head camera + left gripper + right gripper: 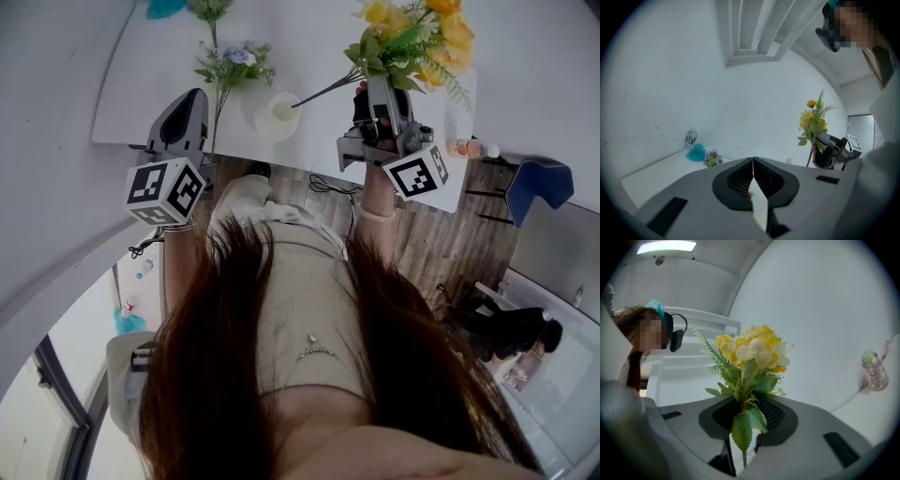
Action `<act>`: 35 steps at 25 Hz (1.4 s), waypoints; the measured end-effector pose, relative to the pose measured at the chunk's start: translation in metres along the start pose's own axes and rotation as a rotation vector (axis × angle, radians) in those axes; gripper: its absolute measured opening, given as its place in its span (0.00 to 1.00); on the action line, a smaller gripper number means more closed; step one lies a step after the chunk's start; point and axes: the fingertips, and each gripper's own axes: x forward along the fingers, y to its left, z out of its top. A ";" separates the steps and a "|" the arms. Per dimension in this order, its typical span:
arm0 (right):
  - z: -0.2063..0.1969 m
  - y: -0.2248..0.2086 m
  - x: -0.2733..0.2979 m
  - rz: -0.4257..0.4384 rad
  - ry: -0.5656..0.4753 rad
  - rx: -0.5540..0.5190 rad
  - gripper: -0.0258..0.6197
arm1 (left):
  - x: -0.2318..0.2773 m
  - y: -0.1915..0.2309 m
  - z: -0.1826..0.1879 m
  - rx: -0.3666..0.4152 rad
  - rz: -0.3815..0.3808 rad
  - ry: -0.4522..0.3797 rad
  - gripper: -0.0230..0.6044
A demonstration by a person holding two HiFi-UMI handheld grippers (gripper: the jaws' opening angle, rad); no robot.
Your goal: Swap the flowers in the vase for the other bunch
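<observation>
yellow flower bunch (412,37) stands upright in the right gripper (379,92), out of the white vase (276,117) and at about 2 o'clock from it in the head view. the right gripper view shows the fingers (772,414) partly open and pressed on the bunch's thin stem just below the leaves, with the blooms above them. the bare stem end slants down to the vase's rim at 3 o'clock; i cannot tell whether it touches. purple flower bunch (232,64) lies on the white counter (141,84) at 11 o'clock from the vase. the left gripper (190,98) hovers at 9 o'clock from the vase, its fingers fully together with nothing between them.
</observation>
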 end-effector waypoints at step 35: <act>-0.087 0.010 0.012 0.001 0.221 -0.228 0.23 | -0.012 -0.006 -0.015 -0.010 -0.003 0.023 0.05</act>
